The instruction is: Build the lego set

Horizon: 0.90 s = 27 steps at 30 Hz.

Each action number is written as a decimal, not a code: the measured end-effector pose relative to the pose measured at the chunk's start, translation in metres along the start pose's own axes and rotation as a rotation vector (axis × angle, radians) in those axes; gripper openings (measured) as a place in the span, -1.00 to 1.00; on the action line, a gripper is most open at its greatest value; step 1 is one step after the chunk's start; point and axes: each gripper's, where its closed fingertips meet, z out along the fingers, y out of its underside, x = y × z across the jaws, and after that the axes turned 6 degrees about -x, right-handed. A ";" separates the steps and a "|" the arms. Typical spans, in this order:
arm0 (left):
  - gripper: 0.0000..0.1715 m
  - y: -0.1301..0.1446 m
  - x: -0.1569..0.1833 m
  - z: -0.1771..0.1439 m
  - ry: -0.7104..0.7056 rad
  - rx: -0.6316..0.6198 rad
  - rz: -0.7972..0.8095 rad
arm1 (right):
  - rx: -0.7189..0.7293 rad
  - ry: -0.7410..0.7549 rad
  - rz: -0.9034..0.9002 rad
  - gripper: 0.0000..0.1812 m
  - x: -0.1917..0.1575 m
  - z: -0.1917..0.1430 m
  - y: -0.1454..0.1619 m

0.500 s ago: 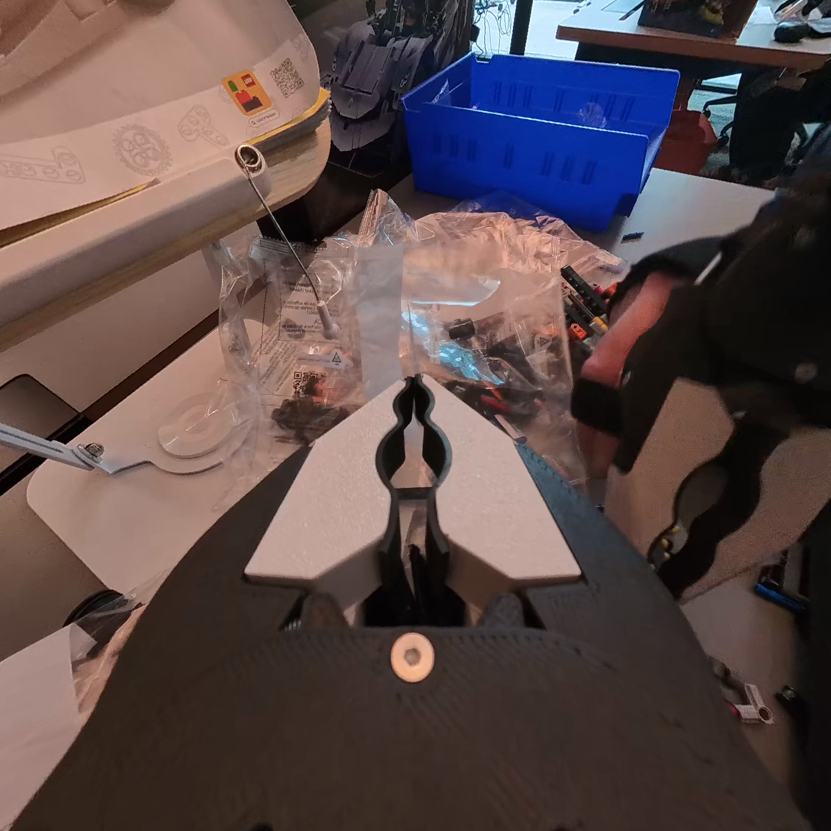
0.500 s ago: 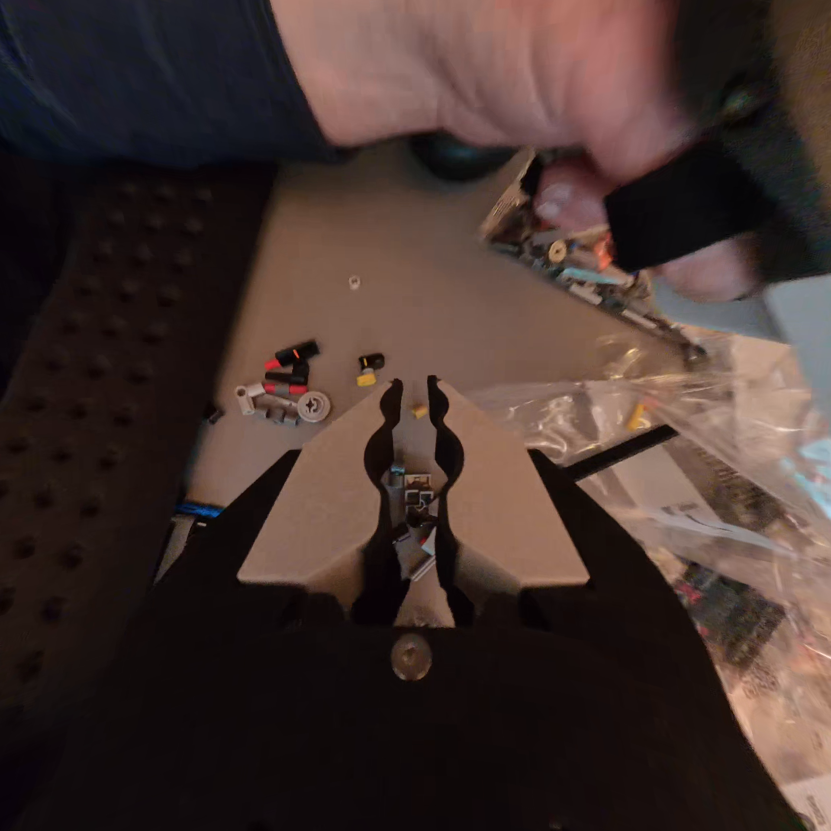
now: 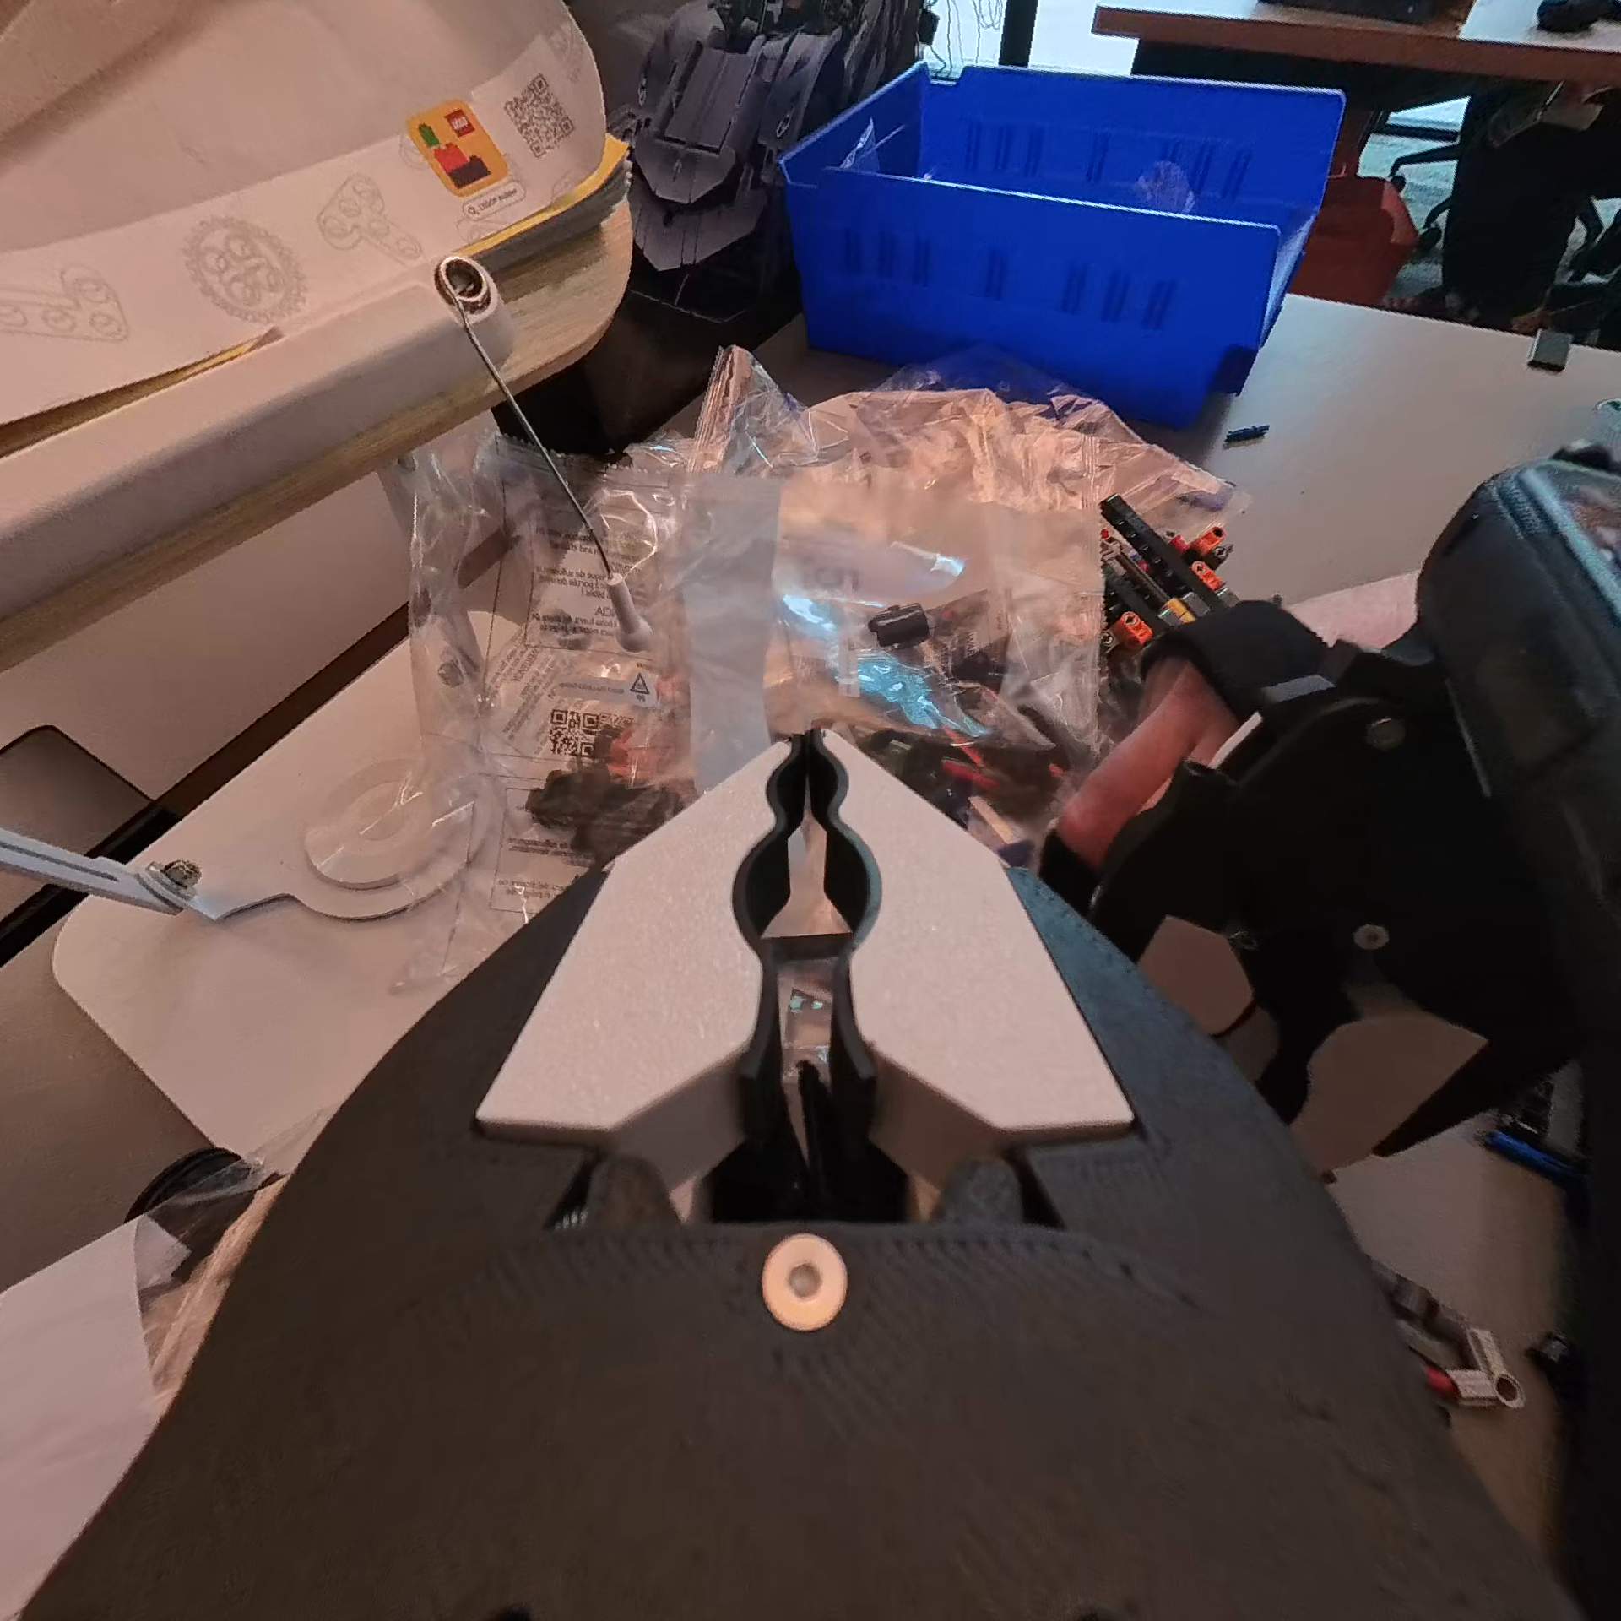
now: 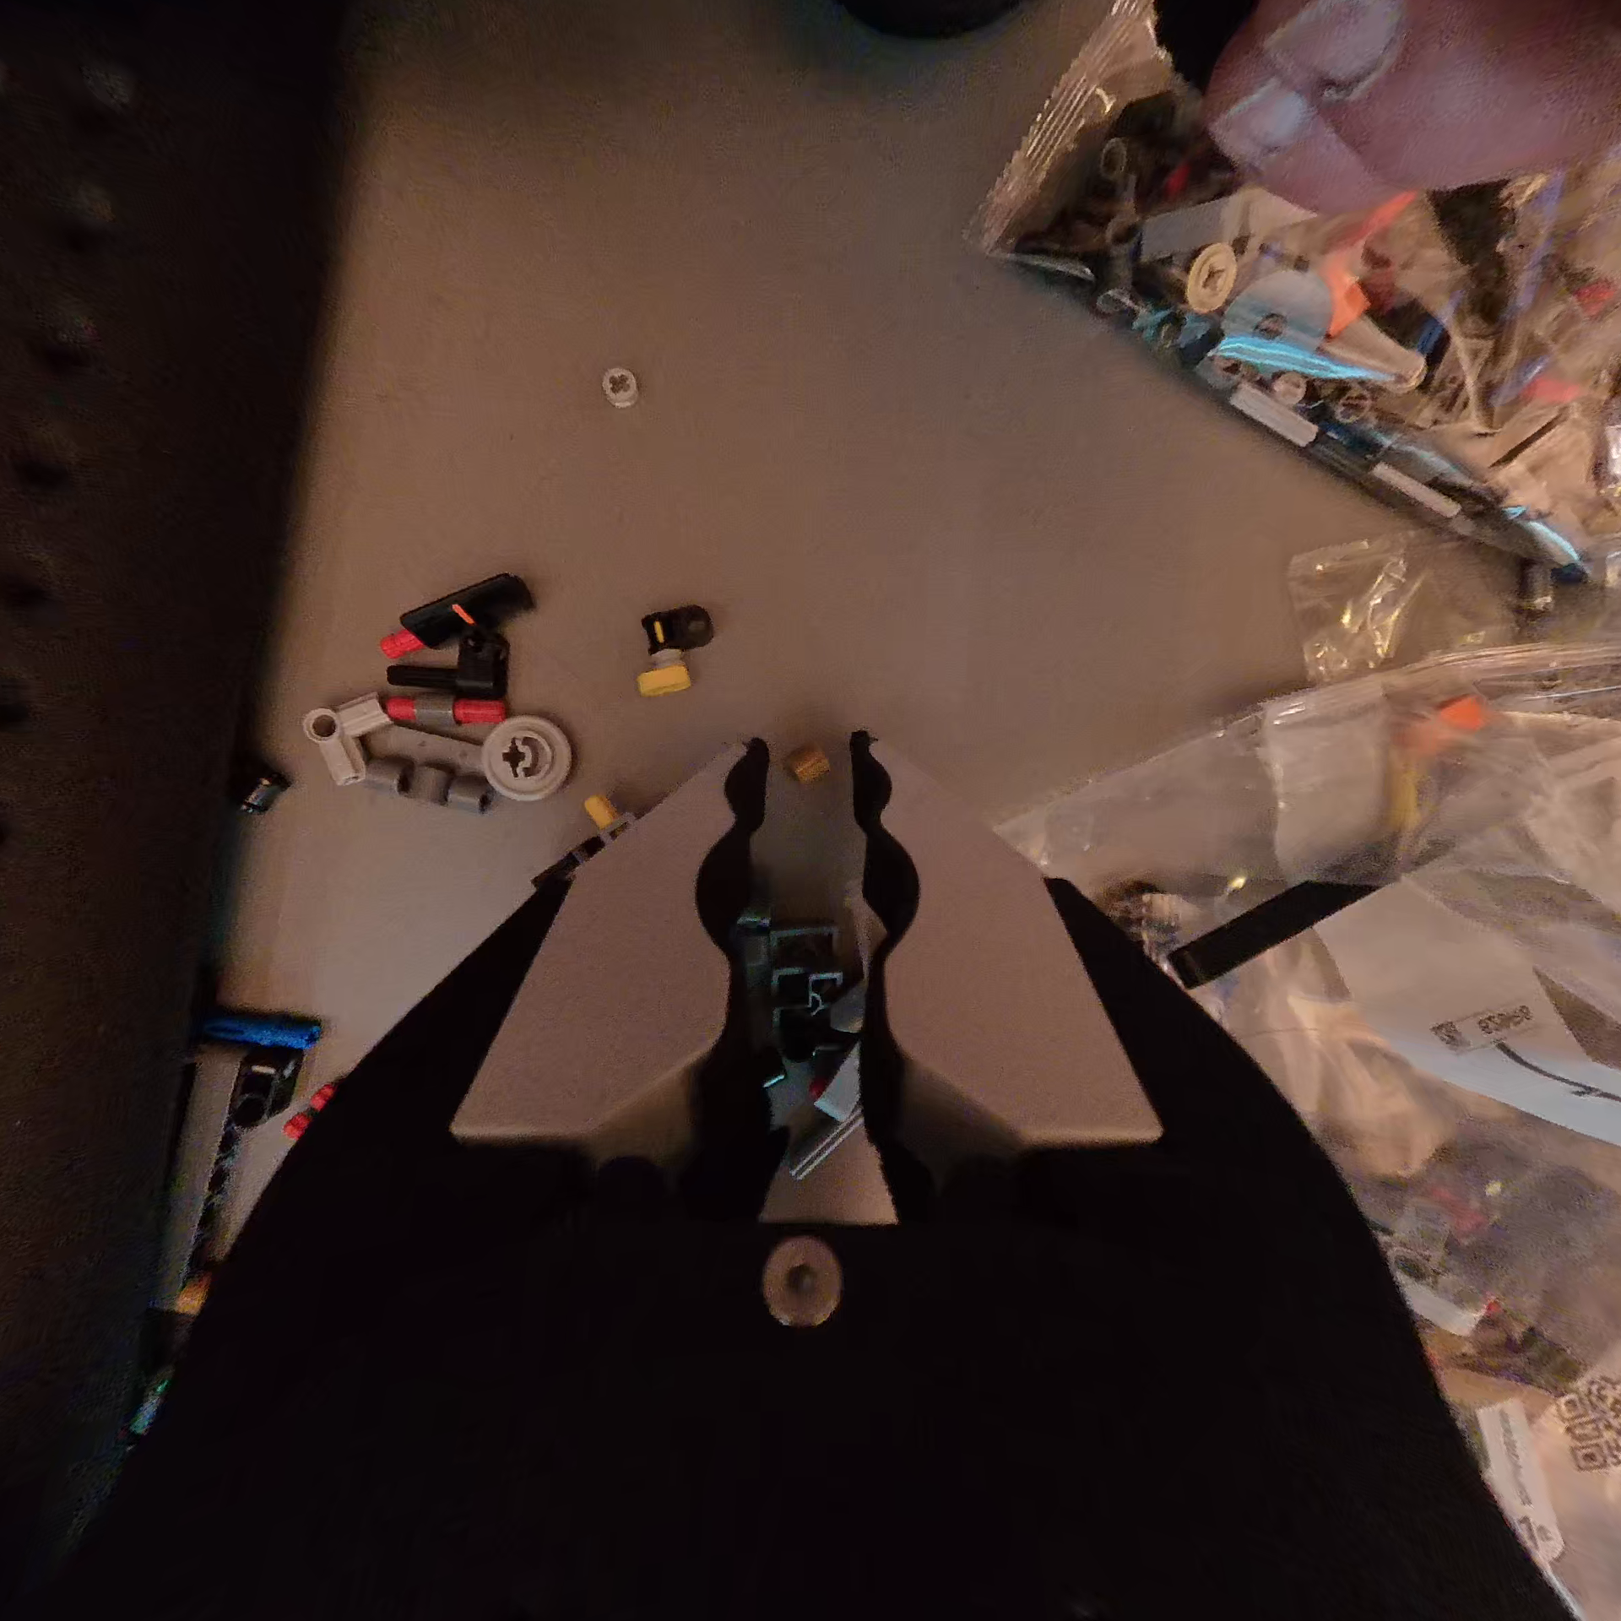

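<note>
My left gripper [image 3: 805,746] is shut on a clear plastic bag [image 3: 728,579], which stands up from its tips over a pile of bags of Lego pieces [image 3: 921,667]. My right gripper [image 4: 811,744] is open and points down at the table, with a small tan piece [image 4: 807,763] between its tips. A grey Lego assembly [image 4: 794,991] shows in the gap between its jaws. Loose grey, red and black pieces [image 4: 439,737] lie to its left, with a black-and-yellow piece [image 4: 671,649] beside them. The right gripper's black body [image 3: 1368,842] shows in the left wrist view.
An open instruction booklet [image 3: 263,219] rests on a white stand at the left. A blue bin [image 3: 1053,219] and a dark built model [image 3: 702,132] stand at the back. A black beam assembly with orange pins [image 3: 1158,570] lies by the bags. Fingers [image 4: 1403,88] hover over a parts bag [image 4: 1272,289]. The grippers' ends are close to 15 cm from one another.
The right gripper's jaws have spread a little wider and it now sits steadier over the loose pieces. The hand has drawn back to the top right of its view. The left gripper still holds the bag.
</note>
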 end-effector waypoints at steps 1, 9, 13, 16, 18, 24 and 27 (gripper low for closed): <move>-1.00 0.000 0.000 0.000 0.000 -0.001 0.000 | -0.011 0.000 0.000 -0.83 0.000 0.002 0.002; -1.00 0.001 0.000 0.001 0.001 -0.004 0.000 | 0.005 0.000 0.005 -0.93 0.001 0.001 0.000; -1.00 0.001 -0.002 0.001 -0.003 -0.002 -0.004 | 0.168 0.001 0.015 -0.93 0.002 -0.029 -0.020; -1.00 0.001 -0.003 0.000 -0.004 0.000 -0.006 | 0.347 0.048 0.055 -0.93 0.014 -0.068 -0.033; -1.00 0.001 -0.003 0.000 -0.003 -0.001 -0.006 | 0.434 0.102 0.101 -0.93 0.028 -0.090 -0.033; -1.00 0.002 -0.002 0.002 -0.003 -0.007 -0.005 | 0.371 0.254 0.255 -0.88 0.069 -0.089 -0.004; -1.00 0.003 -0.002 0.003 -0.005 -0.011 -0.004 | 0.268 0.343 0.245 -0.68 0.079 -0.078 0.006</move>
